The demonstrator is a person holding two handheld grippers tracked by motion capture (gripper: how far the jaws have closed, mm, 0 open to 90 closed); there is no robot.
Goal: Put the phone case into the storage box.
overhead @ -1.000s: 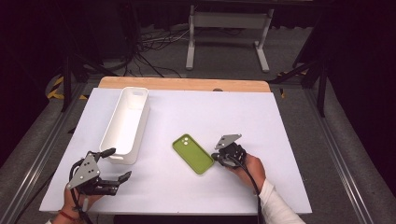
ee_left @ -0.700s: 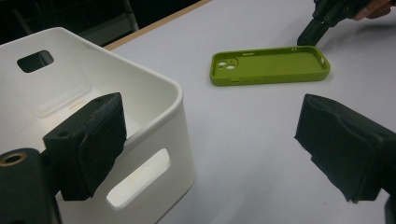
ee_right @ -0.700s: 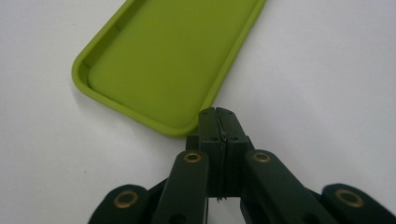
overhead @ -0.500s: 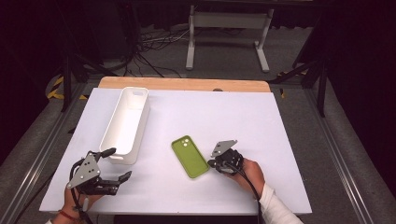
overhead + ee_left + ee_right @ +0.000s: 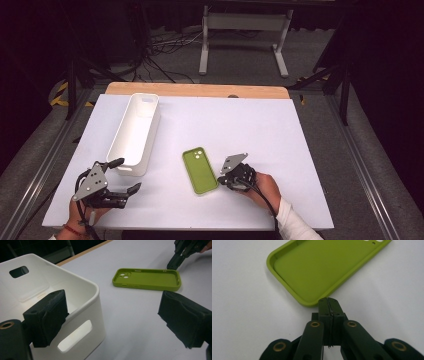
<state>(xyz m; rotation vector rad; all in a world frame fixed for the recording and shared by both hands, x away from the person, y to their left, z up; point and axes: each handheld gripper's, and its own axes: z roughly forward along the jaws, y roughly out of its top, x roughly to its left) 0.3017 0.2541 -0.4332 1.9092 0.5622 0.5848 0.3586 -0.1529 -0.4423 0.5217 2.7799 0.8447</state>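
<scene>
My right gripper (image 5: 223, 179) sat low on the white table (image 5: 300, 150), its jaws pressed fully together with nothing between them, the closed tips right against the near right corner of the green phone case (image 5: 199, 170). In the right gripper view that corner met the tips (image 5: 328, 302) head-on; I could not tell whether they pressed it or only touched. The case lay flat and open side up near the middle of the table, just to the left of my right gripper. Its long axis ran near to far, tilted slightly leftward at the far end, where the camera cut-out sat. My left gripper (image 5: 122, 176) rested at the near left, jaws wide apart and holding nothing, beside the near end of the white bin (image 5: 131, 145), well apart from the case. So my right hand (image 5: 262, 187) was clearly the nearer one. I judged that any push would send the case leftward, toward the bin, and a grasp would first need the jaws opened across the case's edge.
</scene>
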